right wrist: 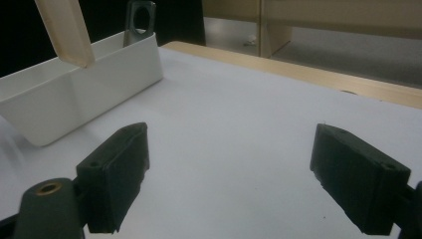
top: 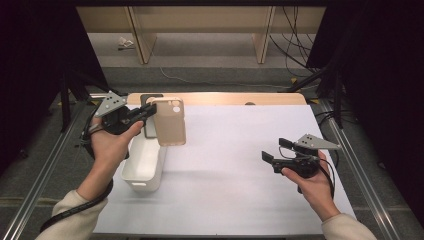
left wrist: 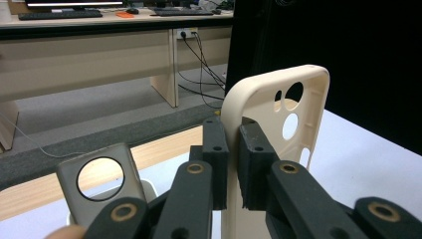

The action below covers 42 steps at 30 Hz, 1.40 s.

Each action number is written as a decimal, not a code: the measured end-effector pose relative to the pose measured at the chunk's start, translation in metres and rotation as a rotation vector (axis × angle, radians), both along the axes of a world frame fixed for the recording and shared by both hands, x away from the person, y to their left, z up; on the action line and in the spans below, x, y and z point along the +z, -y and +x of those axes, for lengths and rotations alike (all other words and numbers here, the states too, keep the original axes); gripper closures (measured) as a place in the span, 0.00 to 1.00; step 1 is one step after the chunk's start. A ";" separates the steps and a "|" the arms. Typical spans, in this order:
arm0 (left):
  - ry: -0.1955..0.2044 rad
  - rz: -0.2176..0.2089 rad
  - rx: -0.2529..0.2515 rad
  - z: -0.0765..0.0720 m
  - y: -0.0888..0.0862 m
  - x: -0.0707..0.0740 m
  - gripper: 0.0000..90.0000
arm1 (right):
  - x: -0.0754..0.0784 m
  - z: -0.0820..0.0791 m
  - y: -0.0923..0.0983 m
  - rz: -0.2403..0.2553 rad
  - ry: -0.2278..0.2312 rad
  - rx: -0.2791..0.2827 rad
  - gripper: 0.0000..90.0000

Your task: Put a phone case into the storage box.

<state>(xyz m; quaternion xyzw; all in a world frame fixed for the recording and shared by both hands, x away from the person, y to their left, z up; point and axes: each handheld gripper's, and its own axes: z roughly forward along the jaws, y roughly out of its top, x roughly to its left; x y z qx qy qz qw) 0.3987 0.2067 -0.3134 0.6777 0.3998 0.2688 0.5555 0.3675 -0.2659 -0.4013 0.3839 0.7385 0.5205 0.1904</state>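
In the upper left of the high view, the left gripper (top: pixel 148 111) is clamped on the edge of a beige phone case (top: pixel 169 121), holding it in the air above the far end of a white bin (top: pixel 145 167) that sits at the left of the white table sheet (top: pixel 240 165). The left gripper view shows the grip closely: the two black pads pinch the case's side wall (left wrist: pixel 234 149) near its camera cut-outs, and the case stands roughly upright. A second, grey case (left wrist: pixel 97 181) with a round hole stands in the bin at the lower left of that view (it also shows at the top of the right gripper view, behind the bin wall).

The right gripper (top: pixel 272 150) hangs over bare sheet at the lower right of the high view, its jaws spread wide with nothing between them.

The step in hand looks like moving the beige case between bin and table; which way cannot be told. To do it well, the pinch should stay firm, since a thin wall held at one edge can swing or slip. The hand should keep the case upright and clear of the bin rim and the grey case. If the case is going in, it should be lowered beside the grey one before the jaws part.
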 end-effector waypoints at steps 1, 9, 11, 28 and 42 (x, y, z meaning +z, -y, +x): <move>0.000 0.001 0.002 0.000 -0.001 0.001 0.93 | 0.000 0.000 0.000 0.000 -0.001 -0.001 0.18; 0.001 0.009 0.013 0.002 -0.008 0.005 0.93 | 0.000 0.000 0.001 0.003 -0.003 -0.004 0.18; 0.001 0.010 0.017 0.002 -0.009 0.005 0.93 | 0.000 0.000 0.001 0.003 -0.004 -0.005 0.18; -0.007 0.020 0.037 0.007 -0.020 0.006 0.93 | -0.001 0.001 0.001 0.005 -0.006 -0.009 0.18; -0.012 0.024 0.054 0.009 -0.029 0.006 0.93 | -0.001 0.001 0.002 0.006 -0.006 -0.010 0.18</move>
